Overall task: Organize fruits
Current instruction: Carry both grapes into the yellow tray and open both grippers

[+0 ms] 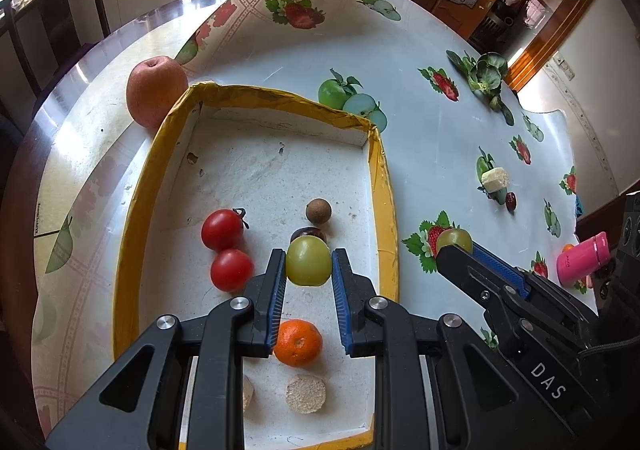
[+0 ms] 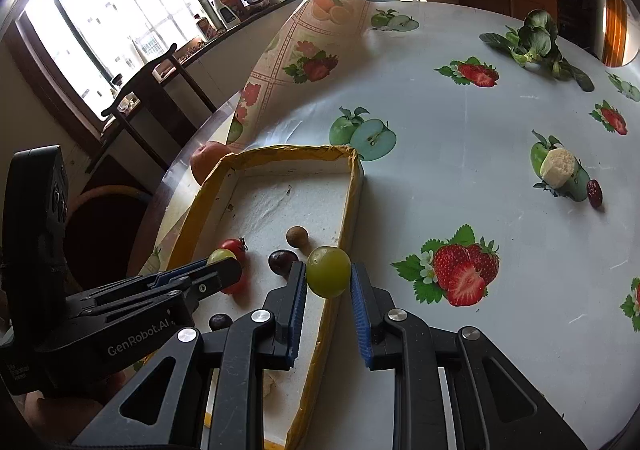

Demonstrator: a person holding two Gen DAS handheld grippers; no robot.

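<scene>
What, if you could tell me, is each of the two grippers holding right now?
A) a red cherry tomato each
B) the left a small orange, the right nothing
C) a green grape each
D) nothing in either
C: the left gripper is shut on a green grape over the yellow-rimmed tray, and the right gripper is shut on another green grape at the tray's edge.
</scene>
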